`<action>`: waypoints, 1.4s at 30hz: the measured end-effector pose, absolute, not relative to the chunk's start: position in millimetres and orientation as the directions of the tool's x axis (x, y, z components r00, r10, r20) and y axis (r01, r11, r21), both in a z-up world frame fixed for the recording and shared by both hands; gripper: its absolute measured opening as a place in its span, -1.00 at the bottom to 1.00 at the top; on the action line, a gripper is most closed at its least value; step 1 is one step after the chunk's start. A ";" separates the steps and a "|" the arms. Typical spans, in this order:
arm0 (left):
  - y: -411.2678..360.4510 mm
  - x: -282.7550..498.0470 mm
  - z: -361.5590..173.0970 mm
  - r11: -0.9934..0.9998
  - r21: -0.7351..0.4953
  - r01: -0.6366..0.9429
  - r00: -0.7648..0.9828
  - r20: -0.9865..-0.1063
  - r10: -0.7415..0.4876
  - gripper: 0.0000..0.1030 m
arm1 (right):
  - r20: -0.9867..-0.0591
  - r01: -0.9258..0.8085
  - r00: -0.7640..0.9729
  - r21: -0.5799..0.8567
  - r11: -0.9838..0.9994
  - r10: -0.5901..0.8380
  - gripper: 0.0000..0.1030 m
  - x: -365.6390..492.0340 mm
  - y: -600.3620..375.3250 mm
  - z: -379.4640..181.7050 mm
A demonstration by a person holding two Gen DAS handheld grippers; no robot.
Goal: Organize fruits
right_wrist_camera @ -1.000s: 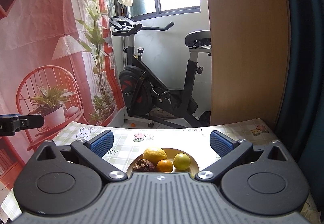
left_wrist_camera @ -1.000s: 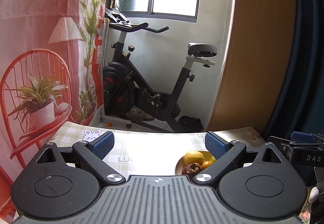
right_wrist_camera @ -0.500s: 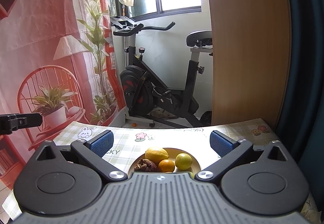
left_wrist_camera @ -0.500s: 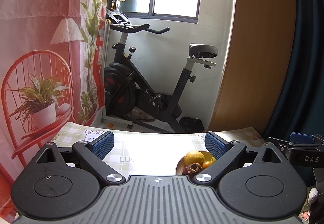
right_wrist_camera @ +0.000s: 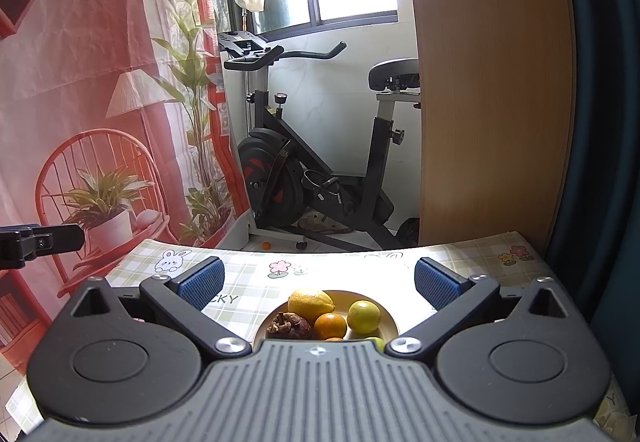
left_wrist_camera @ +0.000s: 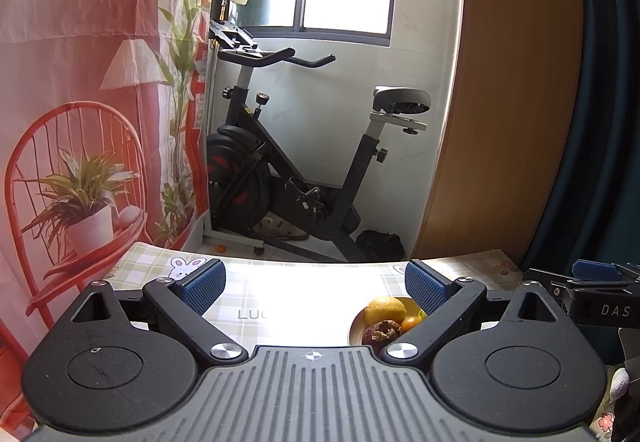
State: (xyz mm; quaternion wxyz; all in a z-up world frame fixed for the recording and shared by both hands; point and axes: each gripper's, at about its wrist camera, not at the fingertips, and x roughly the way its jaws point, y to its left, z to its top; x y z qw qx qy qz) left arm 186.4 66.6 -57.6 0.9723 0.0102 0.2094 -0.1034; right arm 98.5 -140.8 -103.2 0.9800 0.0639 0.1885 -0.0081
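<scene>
We see the fruits piled together on the plate [right_wrist_camera: 390,316] at lower centre of the right wrist view: lemon [right_wrist_camera: 310,301], orange [right_wrist_camera: 330,325], lime [right_wrist_camera: 363,316], dark wrinkled fruit [right_wrist_camera: 290,326]. Right claw [right_wrist_camera: 318,280] and left claw [left_wrist_camera: 316,284] both gape wide, empty, above the tabletop [right_wrist_camera: 248,282]. This fits fruit just gathered or awaiting sorting. Any grasp should centre on one fruit, avoiding neighbours.

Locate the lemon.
In the right wrist view the lemon lies at the plate's far left, behind the dark fruit, beside the orange.
</scene>
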 end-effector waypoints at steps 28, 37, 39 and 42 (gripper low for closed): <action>66.8 184.1 -55.7 0.979 -0.018 0.202 0.893 -0.408 -0.192 0.90 | -0.369 0.039 0.929 0.124 0.991 0.009 1.00 98.3 -139.5 -103.2; 65.7 184.0 -55.9 0.979 -0.017 0.204 0.892 -0.408 -0.193 0.90 | -0.366 0.039 0.930 0.124 0.992 0.009 1.00 96.7 -136.8 -101.4; 66.3 184.5 -56.3 0.979 -0.019 0.204 0.892 -0.409 -0.194 0.90 | -0.367 0.038 0.930 0.125 0.991 0.010 1.00 96.8 -137.0 -101.5; 66.4 185.1 -56.2 0.979 -0.017 0.201 0.893 -0.407 -0.191 0.90 | -0.367 0.038 0.930 0.125 0.991 0.010 1.00 96.1 -136.4 -100.9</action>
